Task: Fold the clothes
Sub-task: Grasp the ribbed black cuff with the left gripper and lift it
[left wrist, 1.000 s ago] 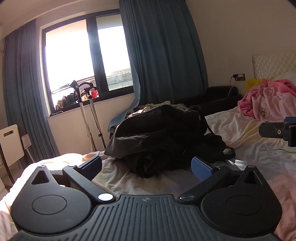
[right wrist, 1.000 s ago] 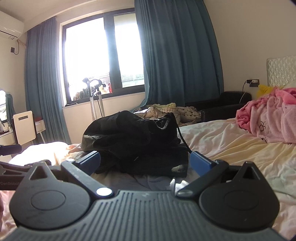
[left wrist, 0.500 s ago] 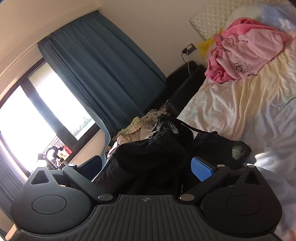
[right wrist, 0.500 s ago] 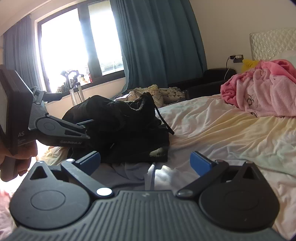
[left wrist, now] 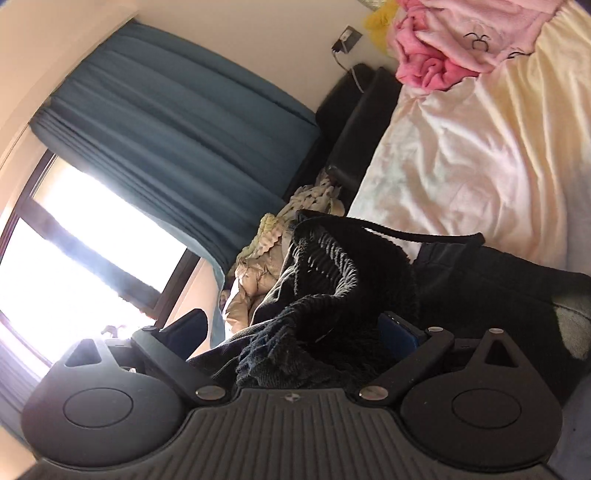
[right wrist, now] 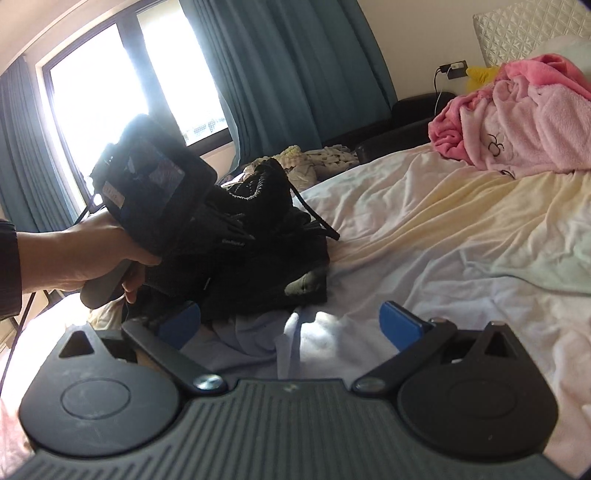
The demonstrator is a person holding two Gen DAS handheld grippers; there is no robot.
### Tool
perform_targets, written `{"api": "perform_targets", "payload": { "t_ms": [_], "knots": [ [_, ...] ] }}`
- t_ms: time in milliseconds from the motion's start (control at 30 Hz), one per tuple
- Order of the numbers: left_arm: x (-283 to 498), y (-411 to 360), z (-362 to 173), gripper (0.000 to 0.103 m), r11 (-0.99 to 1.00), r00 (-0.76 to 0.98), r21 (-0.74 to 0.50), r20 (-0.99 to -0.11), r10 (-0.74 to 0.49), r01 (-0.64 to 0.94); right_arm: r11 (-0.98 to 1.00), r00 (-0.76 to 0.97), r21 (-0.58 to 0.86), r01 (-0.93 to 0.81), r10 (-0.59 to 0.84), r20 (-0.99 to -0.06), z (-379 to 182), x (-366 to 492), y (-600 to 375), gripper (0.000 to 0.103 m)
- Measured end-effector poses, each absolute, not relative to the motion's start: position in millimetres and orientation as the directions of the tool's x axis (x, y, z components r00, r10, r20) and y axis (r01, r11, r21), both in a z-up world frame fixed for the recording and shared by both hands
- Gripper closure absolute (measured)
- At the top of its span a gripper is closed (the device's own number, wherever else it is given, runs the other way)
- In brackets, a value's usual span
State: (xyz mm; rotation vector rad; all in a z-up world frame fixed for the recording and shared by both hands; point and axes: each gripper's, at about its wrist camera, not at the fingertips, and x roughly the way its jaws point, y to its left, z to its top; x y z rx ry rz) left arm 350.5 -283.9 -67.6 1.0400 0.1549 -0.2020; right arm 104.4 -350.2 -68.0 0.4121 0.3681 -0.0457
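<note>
Leftmost in the right wrist view, a hand [right wrist: 92, 254] holds the left gripper [left wrist: 291, 332], rolled over on its side and pushed into the pile of black clothes [right wrist: 266, 251]. Its fingers [left wrist: 397, 334] have just been closing, with dark ribbed knit fabric [left wrist: 321, 295] bunched between them; whether the pads press on it cannot be told, since the fabric hides the inner faces. The pile lies on the bed [right wrist: 443, 229] near its window-side edge, crumpled, long axis running roughly left to right across that view, a thin black cord [right wrist: 314, 214] trailing off its right end onto the sheet. Centre foreground: right gripper [right wrist: 291, 325], fingers [right wrist: 400, 325] spread and released, over a pale blue cloth [right wrist: 258, 339] just beside the black pile, nothing clamped. Far right, a pink blanket [right wrist: 524, 122] is heaped by the headboard [right wrist: 524, 29], well apart from the pile.
</note>
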Motion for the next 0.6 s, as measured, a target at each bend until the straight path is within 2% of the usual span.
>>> {"api": "perform_targets", "payload": {
  "t_ms": [33, 67, 100, 233, 400, 600],
  "knots": [
    [354, -283, -67, 0.056, 0.494, 0.971, 0.838, -0.227, -0.074, 0.233, 0.917, 0.931, 0.382, 0.116, 0.033, -0.362, -71, 107, -350, 0.000],
    [354, -280, -65, 0.064, 0.503, 0.972, 0.833, -0.227, -0.068, 0.230, 0.917, 0.930, 0.381, 0.115, 0.035, -0.365, -74, 109, -350, 0.000],
    [350, -275, -58, 0.077, 0.518, 0.972, 0.824, -0.222, -0.077, 0.230, 0.919, 0.930, 0.377, 0.111, 0.037, -0.365, -78, 110, -349, 0.000],
    [324, -249, -15, 0.085, 0.571, 0.976, 0.791, -0.182, -0.124, 0.220, 0.929, 0.910, 0.353, 0.111, 0.047, -0.411, -86, 117, -343, 0.000],
    [262, -203, 68, 0.087, 0.675, 0.973, 0.701, -0.164, -0.164, 0.232, 0.943, 0.930, 0.324, 0.069, 0.058, -0.364, -76, 104, -334, 0.000],
    [169, -133, 131, 0.087, 0.776, 0.978, 0.596, -0.124, -0.166, 0.207, 0.953, 0.946, 0.301, 0.028, 0.072, -0.317, -58, 80, -324, 0.000]
  ]
}}
